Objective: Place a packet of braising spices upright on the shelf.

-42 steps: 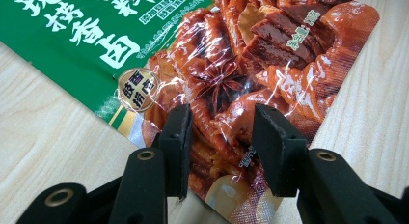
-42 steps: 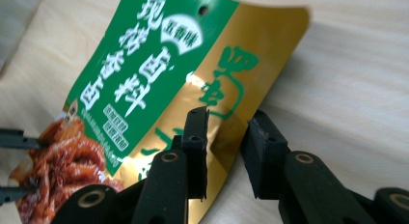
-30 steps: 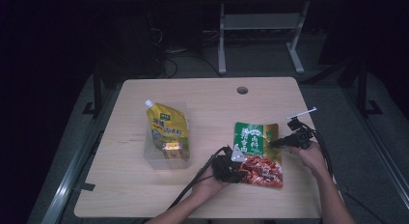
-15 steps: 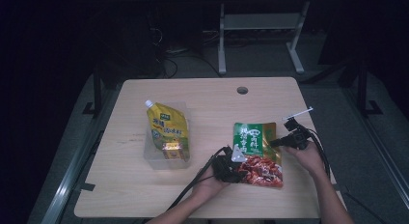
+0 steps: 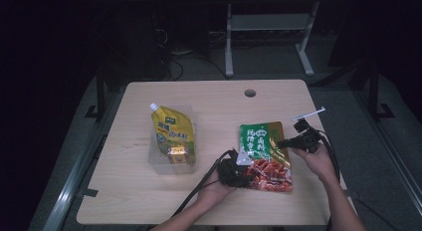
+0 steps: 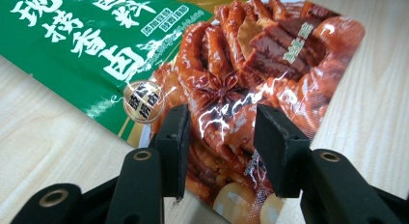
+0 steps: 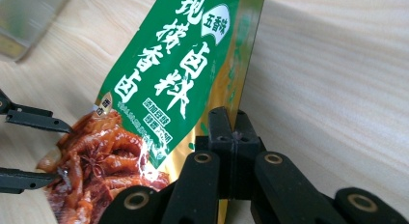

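Dark floor and a metal stand frame surround the pale wooden worktop in the high view, where I see the seasoning pouch lying right of centre, and a yellow spouted pouch resting in a clear tub well apart to the left. My left gripper sits at the pouch's near left corner; my right gripper meets its right edge. From the left gripper view, the jaws stand apart, one either side of the red printed end of the pouch, with neither pad pressing on it; I judge they are placed to steady or take that corner. From the right gripper view, the jaws have just closed and are pinched together on the gold side seam of the pouch, which tilts up off the worktop. I judge this thin-edge grip lets the flat pouch be peeled up. The left gripper shows at the far end.
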{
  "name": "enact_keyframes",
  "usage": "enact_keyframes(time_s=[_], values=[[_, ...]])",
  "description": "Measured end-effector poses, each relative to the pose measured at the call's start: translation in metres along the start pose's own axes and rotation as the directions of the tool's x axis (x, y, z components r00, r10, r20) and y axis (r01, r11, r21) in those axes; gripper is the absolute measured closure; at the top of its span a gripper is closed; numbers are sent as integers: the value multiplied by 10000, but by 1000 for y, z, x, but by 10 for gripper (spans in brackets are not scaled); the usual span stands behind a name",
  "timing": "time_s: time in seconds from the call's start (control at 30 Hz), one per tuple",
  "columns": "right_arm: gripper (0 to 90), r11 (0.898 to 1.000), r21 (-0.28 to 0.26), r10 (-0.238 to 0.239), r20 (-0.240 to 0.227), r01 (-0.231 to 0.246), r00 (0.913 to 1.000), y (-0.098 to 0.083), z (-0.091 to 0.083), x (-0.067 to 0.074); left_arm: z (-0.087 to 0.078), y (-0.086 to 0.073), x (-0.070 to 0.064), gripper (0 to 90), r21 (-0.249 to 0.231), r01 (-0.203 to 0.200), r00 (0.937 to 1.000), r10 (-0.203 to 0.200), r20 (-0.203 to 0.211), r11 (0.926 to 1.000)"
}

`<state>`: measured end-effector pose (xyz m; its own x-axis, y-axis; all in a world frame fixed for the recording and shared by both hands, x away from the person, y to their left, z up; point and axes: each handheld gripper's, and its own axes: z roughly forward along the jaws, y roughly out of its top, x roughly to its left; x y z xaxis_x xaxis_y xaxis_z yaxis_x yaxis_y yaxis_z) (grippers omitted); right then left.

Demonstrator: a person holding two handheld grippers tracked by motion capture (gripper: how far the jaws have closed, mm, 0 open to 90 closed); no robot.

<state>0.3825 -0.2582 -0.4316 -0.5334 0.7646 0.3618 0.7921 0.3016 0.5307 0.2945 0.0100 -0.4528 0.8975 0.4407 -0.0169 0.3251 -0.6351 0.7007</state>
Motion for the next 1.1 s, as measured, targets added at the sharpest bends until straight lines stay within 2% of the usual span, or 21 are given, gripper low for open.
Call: enact_keyframes(time_s=[0.23,0.3,0.33,0.37,0.43,0.47,0.6,0.63,0.7,0.83,0.93,1.0,1.03,1.07,1.1], values=[[900,9994,-283,-222,-8,222,9998,3,-10,9,-9,-1,-2,521,-213,-33,9999,35,114,9998],[900,9982,-504,-341,-70,337,9994,6,-17,16,-13,-1,-3,517,-264,-101,9998,105,167,9996],[900,9972,-591,-470,-35,467,9989,8,-20,19,-17,-2,-3,513,-257,-232,9995,237,185,9994],[900,9948,-713,-729,-40,725,9973,9,-24,23,-18,-2,-3,505,-434,-108,9996,119,266,9990],[900,9925,-815,-926,-95,915,9957,12,-30,31,-23,-2,-3,496,-507,-162,9993,178,324,9986],[900,9886,-944,-1190,-114,1174,9928,15,-36,38,-27,-3,-4,488,-618,-235,9991,257,344,9978],[900,9821,-1226,-1474,-265,1431,9887,18,-43,48,-33,-5,-6,476,-748,-309,9988,337,365,9967],[900,9741,-1386,-1845,-318,1784,9823,20,-48,55,-35,-7,-9,470,-920,-176,9987,218,454,9956],[900,9714,-1457,-1952,-382,1877,9800,21,-50,58,-37,-8,-10,466,-918,-309,9983,352,457,9953],[900,9559,-1744,-2485,-519,2362,9672,27,-58,71,-41,-12,-14,448,-1059,-271,9978,332,568,9940],[900,9368,-2013,-2992,-374,2860,9535,34,-66,82,-44,-14,-16,438,-1069,-308,9974,375,616,9938],[900,9343,-2109,-3009,-339,2874,9531,35,-67,84,-46,-16,-17,434,-1095,-356,9969,430,664,9933],[900,9235,-2397,-3177,-411,2993,9473,38,-70,87,-49,-17,-17,433,-1073,-461,9966,531,631,9932],[900,9235,-2397,-3177,-411,2993,9473,38,-70,87,-49,-17,-17,430,-1073,-461,9966,531,631,9932],[900,9147,-2552,-3330,-371,3133,9422,41,-72,89,-51,-18,-18,424,-1145,-363,9965,446,707,9928]])
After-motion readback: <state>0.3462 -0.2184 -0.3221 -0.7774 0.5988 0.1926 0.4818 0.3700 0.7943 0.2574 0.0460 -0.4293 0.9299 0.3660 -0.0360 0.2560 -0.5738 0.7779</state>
